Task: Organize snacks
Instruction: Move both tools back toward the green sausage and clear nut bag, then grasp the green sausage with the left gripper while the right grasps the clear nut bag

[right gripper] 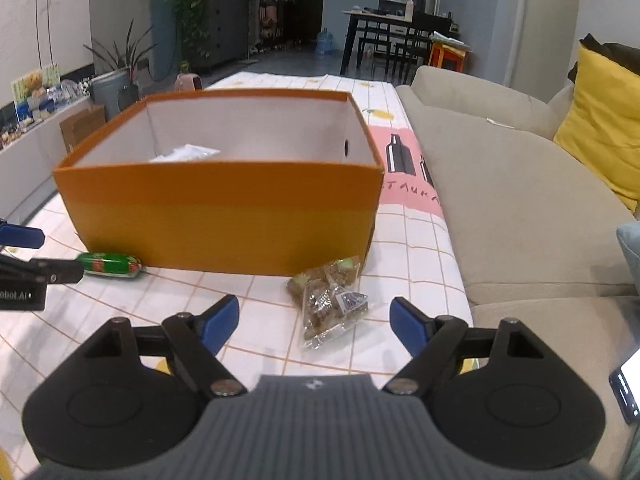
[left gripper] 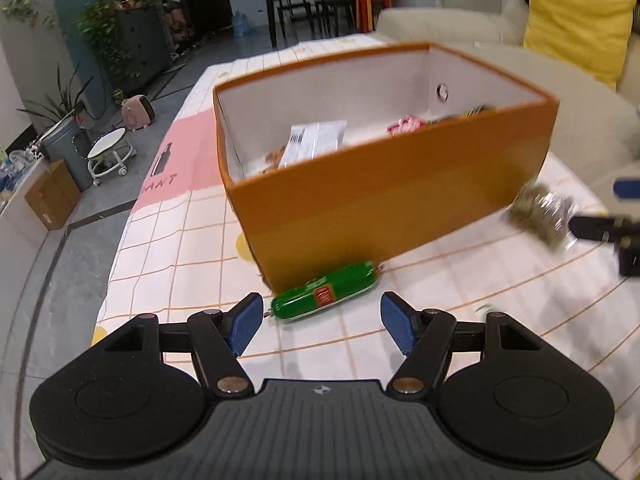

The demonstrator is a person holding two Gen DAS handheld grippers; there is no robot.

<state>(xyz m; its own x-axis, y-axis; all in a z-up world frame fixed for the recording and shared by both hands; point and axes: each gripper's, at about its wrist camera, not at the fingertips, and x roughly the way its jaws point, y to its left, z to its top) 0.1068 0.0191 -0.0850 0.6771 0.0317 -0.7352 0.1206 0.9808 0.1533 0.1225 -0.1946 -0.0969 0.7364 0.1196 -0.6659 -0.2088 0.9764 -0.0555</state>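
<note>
Green sausage just beyond parted fingers

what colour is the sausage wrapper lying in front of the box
Green, with a small red label in the middle. The sausage shows best in the left wrist view.

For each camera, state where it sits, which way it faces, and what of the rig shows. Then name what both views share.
Left wrist: on the left tool, angled down at the green sausage before the orange box; its open blue fingers show.
Right wrist: on the right tool, angled down at the clear snack bag; its open fingers show.
Shared: box, sausage, snack bag, checked tablecloth, and each other's tool at the frame edge.
</note>
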